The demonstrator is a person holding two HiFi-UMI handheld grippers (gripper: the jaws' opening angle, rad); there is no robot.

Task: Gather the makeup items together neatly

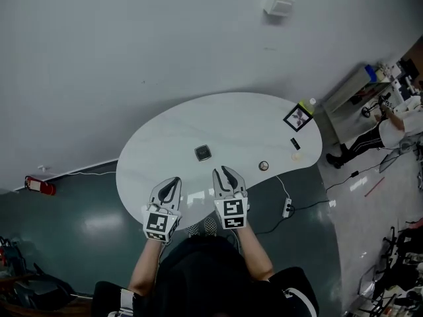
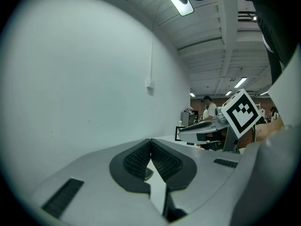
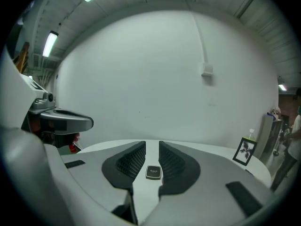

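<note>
- Your left gripper [image 1: 174,181] is over the near edge of the white table [image 1: 231,121]. Its jaws are together at the tips, with nothing between the pads.
- Your right gripper [image 1: 223,172] is just beside it on the right, also over the near edge. Its jaws stand a narrow gap apart, pads roughly parallel, and grip nothing.
- The dark square compact [image 1: 203,152] lies flat on the table ahead of both grippers, between their two lines and clear of both tips. In the right gripper view it shows through the gap between the jaws, but it is beyond the pads and not touched.
- A small round pot [image 1: 264,166] sits to the right of your right gripper's tips and apart from them.
- A pale round item [image 1: 297,156] and a short black stick [image 1: 295,143] lie further right, near each other and close to the table's right edge.
- A picture frame [image 1: 298,117] stands past those, ahead and well to the right of your right gripper.
- A small bottle [image 1: 310,103] is just behind the frame at the table's edge.
- The makeup pieces are spread out, well apart from the compact.
</note>
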